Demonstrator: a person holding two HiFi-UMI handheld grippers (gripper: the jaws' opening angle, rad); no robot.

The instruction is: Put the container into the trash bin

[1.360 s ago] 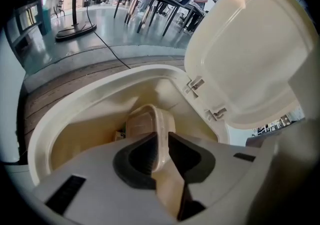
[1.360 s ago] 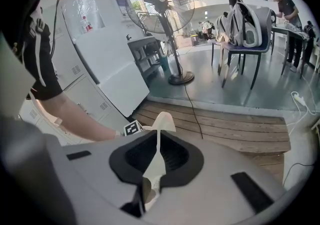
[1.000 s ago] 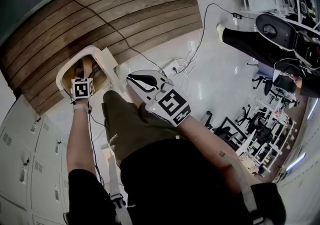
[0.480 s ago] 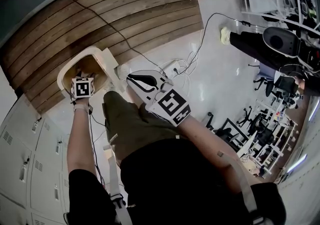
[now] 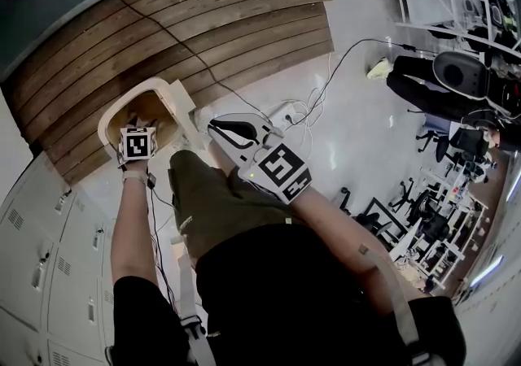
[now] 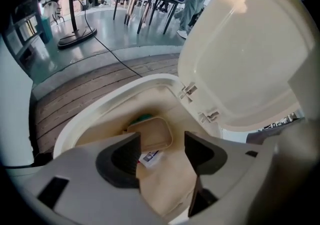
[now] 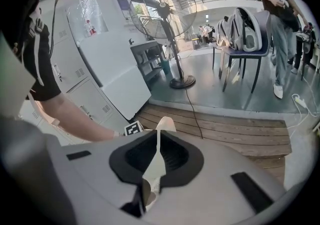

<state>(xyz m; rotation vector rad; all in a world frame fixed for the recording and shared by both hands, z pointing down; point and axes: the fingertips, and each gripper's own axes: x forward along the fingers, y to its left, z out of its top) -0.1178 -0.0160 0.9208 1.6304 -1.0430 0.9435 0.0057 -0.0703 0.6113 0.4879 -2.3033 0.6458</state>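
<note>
Right now the left tool (image 6: 162,145) hangs over the open trash bin (image 6: 92,114), its jaws wide apart with nothing pressed between them. Below it, the tan container (image 6: 157,132) lies inside the bin on the beige liner (image 6: 165,184). The right tool (image 7: 156,155) is clamped on the thin edge of the cream lid (image 6: 250,54), which stands raised.

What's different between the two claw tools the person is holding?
The left gripper has jaws wide apart, empty; the right gripper is shut on a thin cream edge, seemingly the lid. The left gripper points down into the trash bin, over the container inside; the right gripper is at the bin's side. Both carry marker cubes.
</note>
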